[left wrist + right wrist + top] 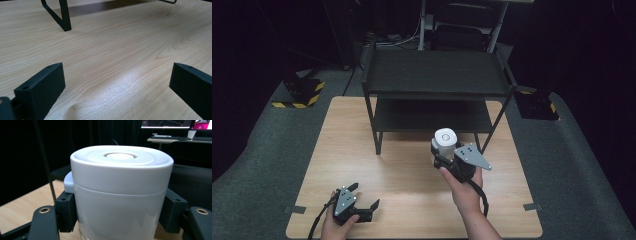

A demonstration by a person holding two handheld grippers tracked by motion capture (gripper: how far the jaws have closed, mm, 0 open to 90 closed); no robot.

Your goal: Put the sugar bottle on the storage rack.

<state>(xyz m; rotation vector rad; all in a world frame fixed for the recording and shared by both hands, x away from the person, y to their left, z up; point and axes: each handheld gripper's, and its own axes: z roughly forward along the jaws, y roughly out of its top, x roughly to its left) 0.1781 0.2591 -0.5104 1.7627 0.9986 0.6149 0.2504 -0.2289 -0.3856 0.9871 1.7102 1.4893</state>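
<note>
A white lidded container [445, 140] is held upright above the table, just in front of the black shelf rack [434, 80]. My right gripper [443, 151] is shut on the white container [120, 192], one jaw on each side below its lid. My left gripper [363, 197] rests near the table's front left, open, with bare wood between its jaws. In the left gripper view my left gripper [116, 85] looks across the table toward a rack leg [64, 15].
The wooden table [362, 150] carries the two-tier black rack at its back half. Yellow-and-black striped blocks [302, 92] sit on the floor left and right [537, 105] of the table. A desk with a keyboard [175, 138] stands far behind.
</note>
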